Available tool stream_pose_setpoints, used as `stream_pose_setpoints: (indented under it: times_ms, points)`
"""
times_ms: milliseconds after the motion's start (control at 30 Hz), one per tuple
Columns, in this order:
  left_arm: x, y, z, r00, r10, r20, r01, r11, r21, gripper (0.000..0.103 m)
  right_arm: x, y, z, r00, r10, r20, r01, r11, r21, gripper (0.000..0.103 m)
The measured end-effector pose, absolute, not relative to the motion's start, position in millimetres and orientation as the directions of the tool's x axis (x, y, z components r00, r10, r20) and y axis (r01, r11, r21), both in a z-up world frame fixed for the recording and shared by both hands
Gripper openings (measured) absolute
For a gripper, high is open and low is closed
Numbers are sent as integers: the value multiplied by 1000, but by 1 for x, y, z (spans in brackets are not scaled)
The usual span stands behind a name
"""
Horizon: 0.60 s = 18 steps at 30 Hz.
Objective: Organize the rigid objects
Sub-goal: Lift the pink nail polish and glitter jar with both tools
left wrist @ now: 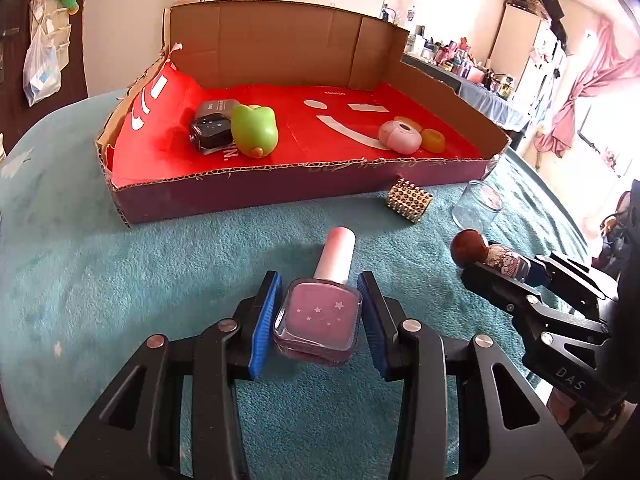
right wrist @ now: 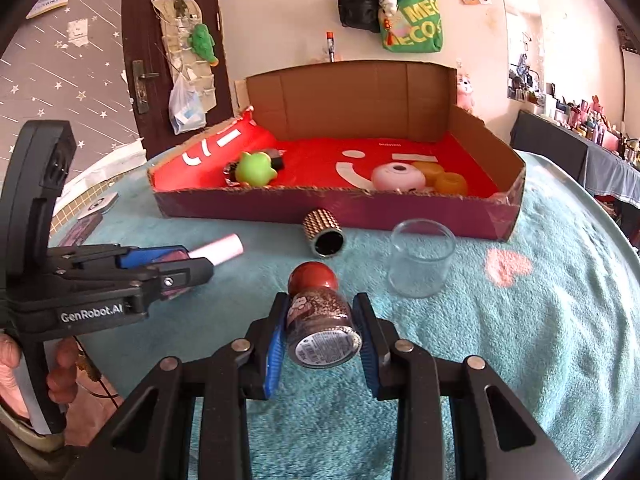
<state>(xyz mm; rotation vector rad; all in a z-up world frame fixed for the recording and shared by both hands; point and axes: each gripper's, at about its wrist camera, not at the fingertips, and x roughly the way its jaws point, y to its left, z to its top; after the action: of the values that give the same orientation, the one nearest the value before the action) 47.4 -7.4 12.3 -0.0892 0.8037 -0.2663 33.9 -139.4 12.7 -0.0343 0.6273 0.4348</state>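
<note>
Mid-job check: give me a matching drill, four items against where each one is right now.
Items:
1. pink nail polish bottle
2. red-capped glitter bottle
3. green frog toy
4. clear glass cup

Places:
A. on the teal blanket, outside the box
B. in the cardboard box
C. in the right tool
D. in the left tool

Pairs: 1-D, 2-C, 3-B, 4-A

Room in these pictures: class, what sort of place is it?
Probably a lived-in bedroom: a fluffy teal blanket as the work surface, bags hung on the wall, a shelf crowded with bottles.
</note>
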Motion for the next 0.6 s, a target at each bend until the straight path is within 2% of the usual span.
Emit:
stream_pose_setpoints:
  times_ms: [600]
  points:
    - [37, -11, 23, 683, -286, -672, 238, 957, -166, 37, 33, -139, 19, 712, 408, -572, -420, 900, 119, 34]
